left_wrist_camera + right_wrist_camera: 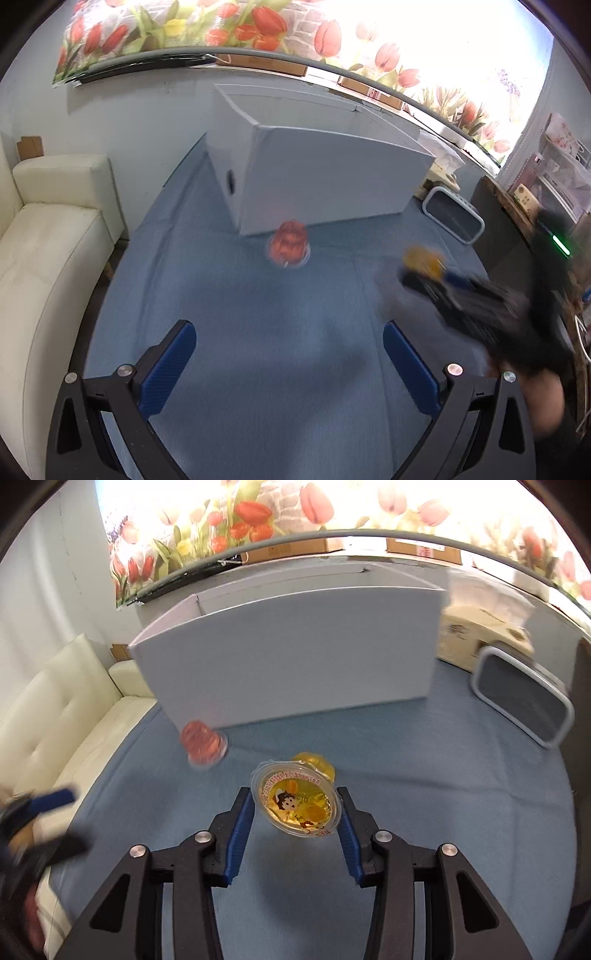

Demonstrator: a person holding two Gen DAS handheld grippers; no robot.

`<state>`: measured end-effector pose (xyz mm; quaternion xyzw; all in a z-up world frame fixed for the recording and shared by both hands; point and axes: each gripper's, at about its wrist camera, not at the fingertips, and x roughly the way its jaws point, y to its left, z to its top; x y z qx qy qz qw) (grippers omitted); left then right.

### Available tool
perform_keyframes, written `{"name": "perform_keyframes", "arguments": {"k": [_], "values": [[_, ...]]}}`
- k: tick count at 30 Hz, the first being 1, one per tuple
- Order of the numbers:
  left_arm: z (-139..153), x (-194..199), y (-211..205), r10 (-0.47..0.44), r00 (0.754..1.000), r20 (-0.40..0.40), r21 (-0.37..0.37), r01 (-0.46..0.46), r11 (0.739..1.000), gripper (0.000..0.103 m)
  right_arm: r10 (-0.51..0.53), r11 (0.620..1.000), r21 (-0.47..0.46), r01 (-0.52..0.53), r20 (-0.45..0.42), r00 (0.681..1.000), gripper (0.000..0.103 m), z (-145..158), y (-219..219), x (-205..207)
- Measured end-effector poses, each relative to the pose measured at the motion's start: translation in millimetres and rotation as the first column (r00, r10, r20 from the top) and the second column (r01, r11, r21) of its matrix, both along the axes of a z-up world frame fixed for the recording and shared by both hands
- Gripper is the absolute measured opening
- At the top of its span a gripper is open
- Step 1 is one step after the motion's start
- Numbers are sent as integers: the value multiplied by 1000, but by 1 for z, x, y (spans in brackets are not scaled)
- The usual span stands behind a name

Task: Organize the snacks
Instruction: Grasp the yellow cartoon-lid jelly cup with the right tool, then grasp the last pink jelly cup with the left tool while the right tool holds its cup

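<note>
My right gripper (297, 805) is shut on a yellow jelly cup (299, 799), its printed lid facing the camera, held above the blue cloth; the cup shows blurred in the left wrist view (423, 260) at the right gripper's tip (424, 273). A red jelly cup (289, 244) stands upside down on the cloth in front of the white box (325, 177); it also shows in the right wrist view (202, 743), left of the white box (288, 653). My left gripper (290, 345) is open and empty, well short of the red cup.
The table is covered by a blue cloth (258, 350). A grey-framed container (452, 218) lies right of the box, also in the right wrist view (524, 694). A cream sofa (44, 258) stands to the left. Cardboard boxes (476, 635) sit behind.
</note>
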<state>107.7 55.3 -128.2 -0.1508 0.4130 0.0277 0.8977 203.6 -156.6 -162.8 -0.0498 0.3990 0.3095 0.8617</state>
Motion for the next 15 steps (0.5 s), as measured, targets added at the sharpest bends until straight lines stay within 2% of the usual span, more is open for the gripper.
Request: {"name": "perform_keyframes", "arguments": {"k": [5,11,13,15], "values": [[-11,52,-14,12,1000,3,50,-12,999,103,-22,1000,20,22,2,1000,48,10,-45,-25],[-30,96,-22,34,999,-36,116,-30,993,103,-49,998,50,49,-18,999,48,13,-72,-41],[-35,104,-21,36,998,-56,97,-30,995,100,-56,997,56,57,-16,998,48,12,-78,-45],[-37,108,-22,43,997,-67,115,-35,993,90,-58,996,70,60,-24,998,48,11,-85,-48]]}}
